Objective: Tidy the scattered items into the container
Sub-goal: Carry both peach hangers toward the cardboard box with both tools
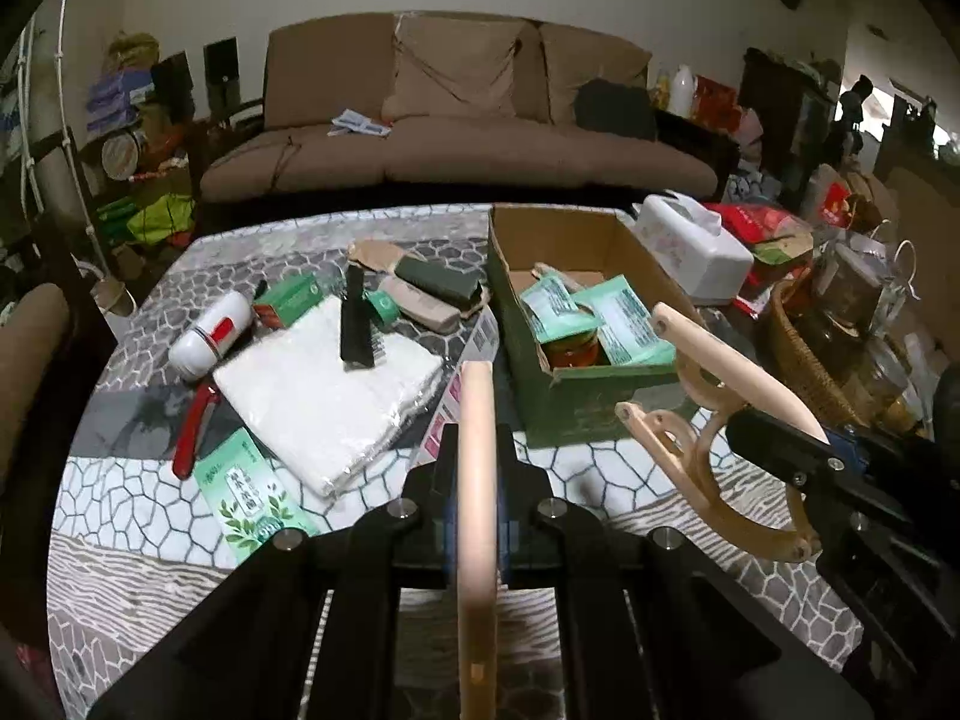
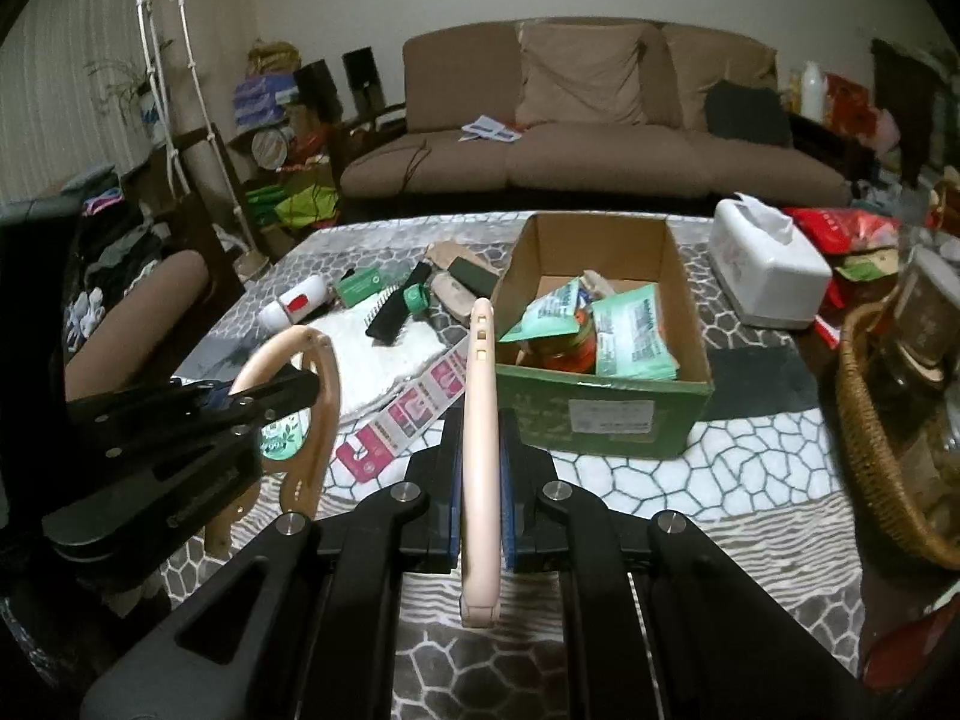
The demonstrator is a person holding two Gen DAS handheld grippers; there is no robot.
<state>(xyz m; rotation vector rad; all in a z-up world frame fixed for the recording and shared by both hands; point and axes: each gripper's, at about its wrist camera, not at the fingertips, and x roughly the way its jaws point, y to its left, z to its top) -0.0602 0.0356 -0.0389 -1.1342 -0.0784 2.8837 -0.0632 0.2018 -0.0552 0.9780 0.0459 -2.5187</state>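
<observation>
A low table (image 1: 150, 540) covered in a grey and white stone-pattern cloth fills the view of a dim living room, with a brown sofa (image 1: 456, 138) against the far wall.

Nearest me, my left gripper (image 1: 477, 372) has its two tan fingers pressed together, holding nothing. My right gripper (image 2: 482, 309) is likewise closed and empty, its fingers pointing towards the near wall of the cardboard box (image 2: 600, 414).

Just past my left gripper lies a green tea packet (image 1: 252, 498), its long axis running away from me and leftwards. Beside it lies a red-handled tool (image 1: 195, 429), angled the same way. A strip of pink and white packets (image 2: 408, 414) runs diagonally towards the box's near left corner.

In the middle, a folded white cloth in clear wrap (image 1: 330, 384) lies flat, with a black comb (image 1: 355, 324) on top, its long axis pointing away from me. Left of the cloth a white bottle with a red label (image 1: 210, 330) lies on its side. Beyond are a green carton (image 1: 288, 297), a beige remote (image 1: 420, 303) and a dark green case (image 1: 438, 282).

The open box sits right of centre, holding mint-green sachets (image 1: 624, 324) and a jar (image 1: 570, 351). A white tissue box (image 2: 768, 264) stands just beyond it, a wicker basket (image 2: 882, 456) to the right.
</observation>
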